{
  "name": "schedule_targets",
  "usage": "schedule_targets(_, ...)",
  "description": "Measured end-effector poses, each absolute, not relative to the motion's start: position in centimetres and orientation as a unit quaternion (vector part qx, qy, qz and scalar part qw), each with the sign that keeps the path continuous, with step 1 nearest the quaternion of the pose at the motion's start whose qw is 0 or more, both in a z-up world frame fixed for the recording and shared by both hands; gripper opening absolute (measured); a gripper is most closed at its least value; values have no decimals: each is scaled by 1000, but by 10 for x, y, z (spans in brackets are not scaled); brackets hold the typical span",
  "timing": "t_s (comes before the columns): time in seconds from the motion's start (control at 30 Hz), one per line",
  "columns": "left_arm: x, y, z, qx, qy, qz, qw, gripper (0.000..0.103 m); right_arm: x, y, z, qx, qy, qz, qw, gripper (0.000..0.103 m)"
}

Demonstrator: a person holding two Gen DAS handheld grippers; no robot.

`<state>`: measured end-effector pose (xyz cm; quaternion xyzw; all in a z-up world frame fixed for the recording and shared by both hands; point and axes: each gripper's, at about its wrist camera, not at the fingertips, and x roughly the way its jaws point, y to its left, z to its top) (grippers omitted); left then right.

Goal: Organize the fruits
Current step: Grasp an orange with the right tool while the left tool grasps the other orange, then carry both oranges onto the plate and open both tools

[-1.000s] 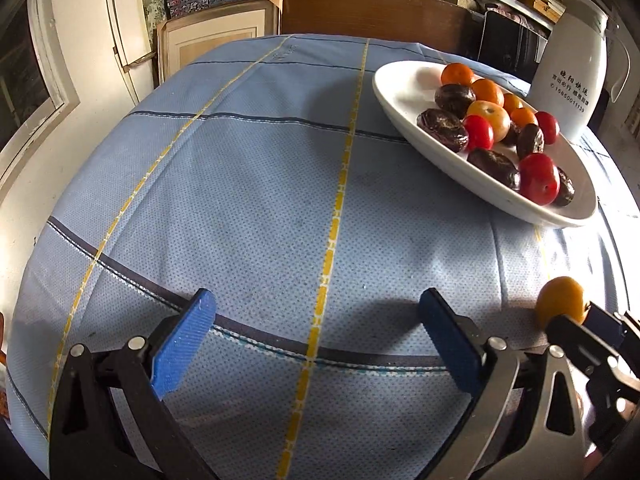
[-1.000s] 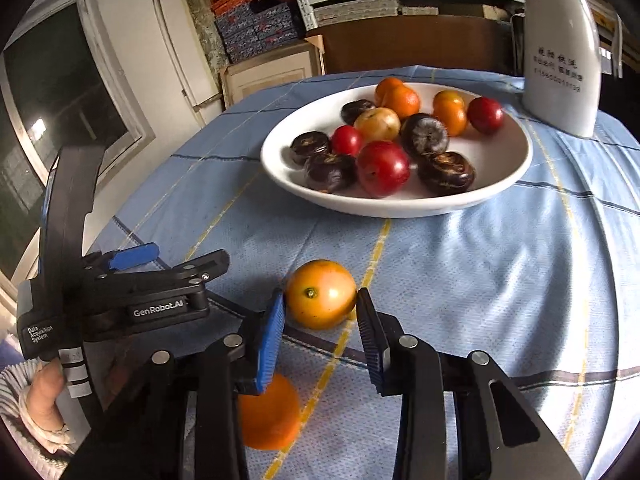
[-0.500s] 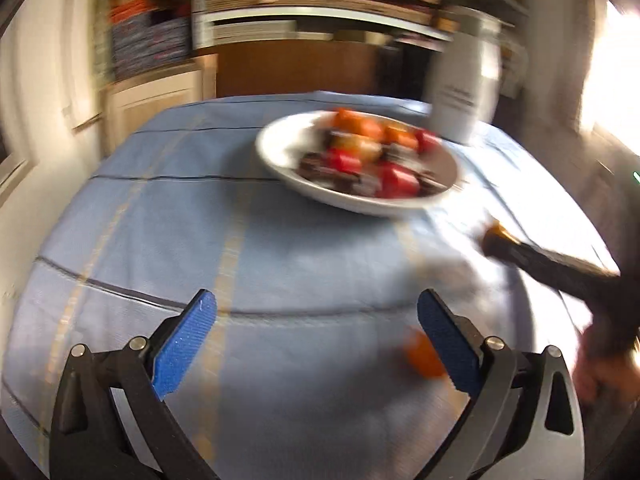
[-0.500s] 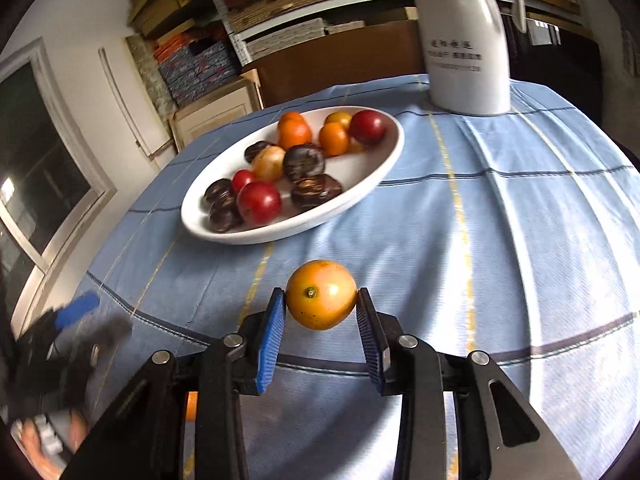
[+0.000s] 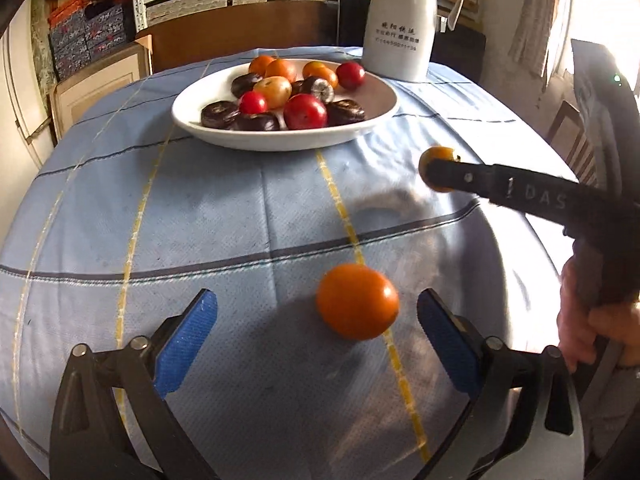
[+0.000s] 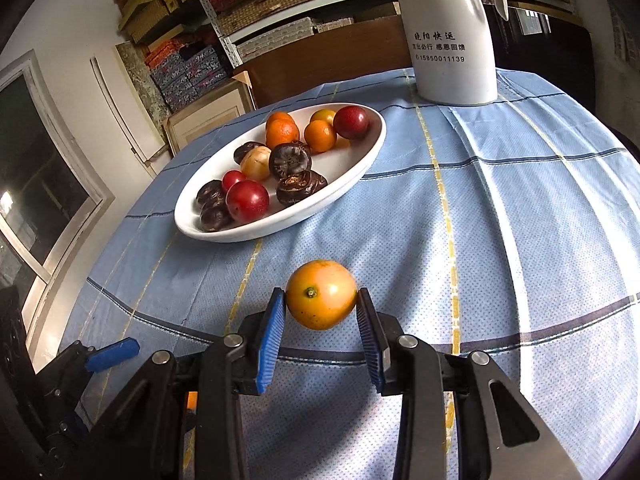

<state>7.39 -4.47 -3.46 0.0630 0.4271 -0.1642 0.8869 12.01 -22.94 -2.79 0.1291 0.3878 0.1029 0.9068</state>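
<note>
Right wrist: blue ribbed jaws pinch smooth round orange [image 6: 321, 294].

I see a big round table with a blue cloth [image 6: 500, 208] on it. The cloth has yellow and dark lines. At the far side of my table stands a tall white jug [image 6: 448, 36] with writing on it and a handle. Behind the table there are shelves [image 6: 280, 4] full of boxes and flat baskets. A window [image 6: 36, 184] is in the white wall. A brown wooden board [image 5: 240, 36] stands just behind the table.
</note>
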Motion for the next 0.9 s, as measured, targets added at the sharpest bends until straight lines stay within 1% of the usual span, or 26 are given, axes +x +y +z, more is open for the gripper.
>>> schedule_targets(0.07, 72, -55, -37, 74, 433, -181, 880, 45, 120, -229, -28, 129, 388, 103, 907, 37)
schedule_targets(0.1, 73, -58, -39, 78, 439, -188, 875, 40, 120, -229, -29, 128, 389, 103, 906, 37)
schedule_targets(0.2, 70, -63, -39, 90, 434, -191, 876, 40, 121, -227, -30, 127, 391, 104, 905, 37)
schedule_targets(0.3, 70, -58, -37, 69, 434, -194, 877, 40, 121, -227, -30, 127, 391, 105, 905, 37)
schedule_targets(0.53, 75, -26, -14, 28, 401, -159, 902, 40, 114, -225, -27, 130, 380, 112, 909, 37)
schedule_targets(0.7, 107, -2, 14, 2, 384, -133, 914, 40, 109, -225, 1, 135, 337, 132, 922, 37)
schedule_targets(0.83, 145, 0, 41, 0, 365, -114, 924, 40, 129, -227, 32, 129, 314, 128, 932, 37)
schedule_targets(0.9, 157, -6, 46, 6, 357, -105, 928, 40, 143, -228, 43, 130, 304, 125, 936, 37)
